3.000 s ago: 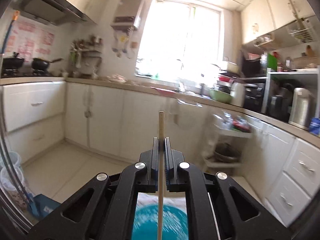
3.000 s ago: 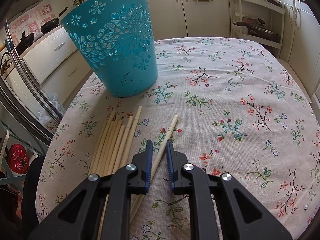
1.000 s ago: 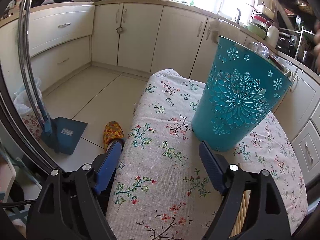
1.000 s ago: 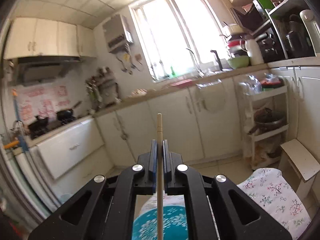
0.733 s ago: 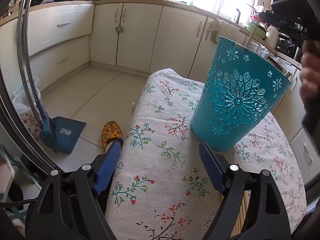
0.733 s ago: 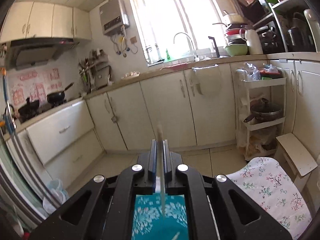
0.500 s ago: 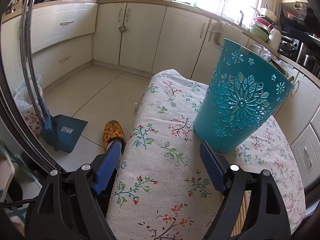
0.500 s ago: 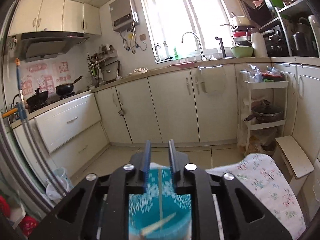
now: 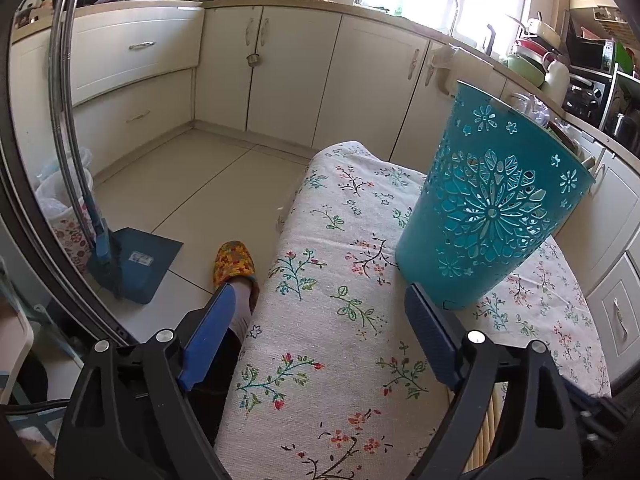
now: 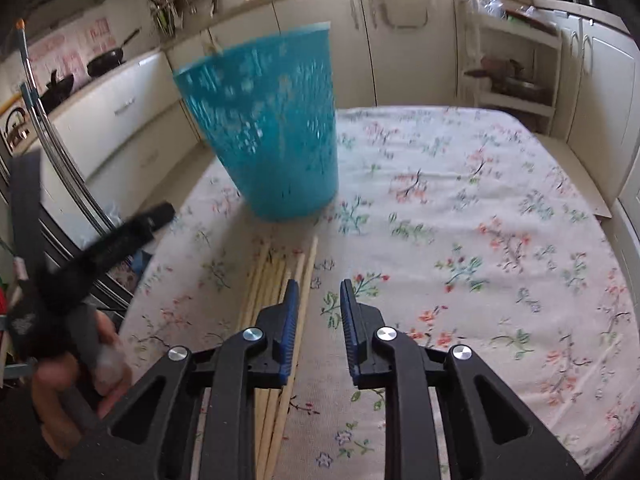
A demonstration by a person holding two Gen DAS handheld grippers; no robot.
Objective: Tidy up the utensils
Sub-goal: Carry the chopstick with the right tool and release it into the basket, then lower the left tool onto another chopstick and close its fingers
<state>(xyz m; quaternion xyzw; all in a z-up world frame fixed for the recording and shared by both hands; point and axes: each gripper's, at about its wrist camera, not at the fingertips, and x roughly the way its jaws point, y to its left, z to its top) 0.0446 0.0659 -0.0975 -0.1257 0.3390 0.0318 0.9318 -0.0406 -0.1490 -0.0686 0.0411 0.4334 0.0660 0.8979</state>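
Basket: a teal cut-out basket stood upright on the flowered cloth of the counter; at least one chopstick showed through its holes in the left wrist view, and a tip poked above its rim.
Chopsticks: a bundle of pale wooden chopsticks lay flat on the cloth just in front of the basket, side by side, their far ends near its base.
Right hand-held gripper: released and empty; its jaws had just been opening, a narrow gap between the blue pads, nothing between them. It hung over the cloth, its left finger over the bundle's right edge.
Left hand-held gripper: spread wide, empty, poised at the counter's edge left of the basket, its right finger near the basket's base.
Hand: a hand gripped the left gripper's handle, left of the bundle.
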